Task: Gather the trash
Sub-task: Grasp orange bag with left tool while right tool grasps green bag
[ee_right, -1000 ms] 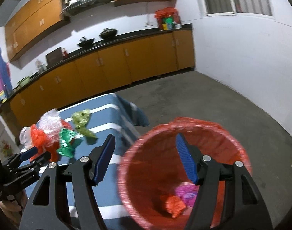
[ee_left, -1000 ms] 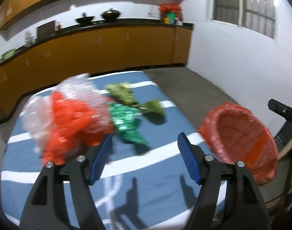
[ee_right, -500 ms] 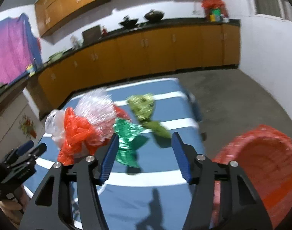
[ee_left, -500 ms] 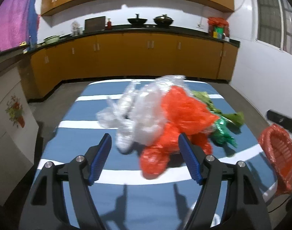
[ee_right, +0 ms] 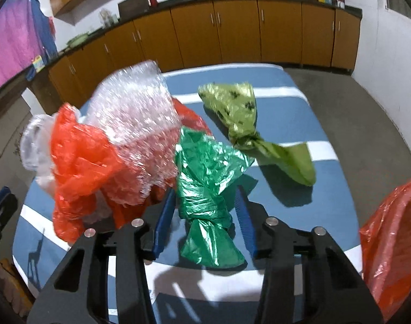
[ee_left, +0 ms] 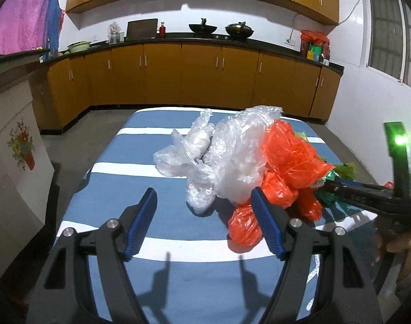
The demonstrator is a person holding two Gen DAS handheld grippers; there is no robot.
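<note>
Swung away from the red bin [ee_right: 394, 243] onto the table [ee_right: 286, 81]. Right gripper [ee_right: 205, 210] closing around the green bag [ee_right: 205, 178], lying lengthwise between the pads, not yet pinched. Left gripper [ee_left: 202, 216] open, empty, short of the clear bags [ee_left: 219, 156].

Swung the right gripper [ee_right: 205, 210] away from the red-lined trash basket [ee_right: 391, 243] and down over the dark green bag [ee_right: 208, 183], jaws closing around it. Turned the left gripper [ee_left: 202, 216] toward the clear and orange bags [ee_left: 232, 162].
</note>
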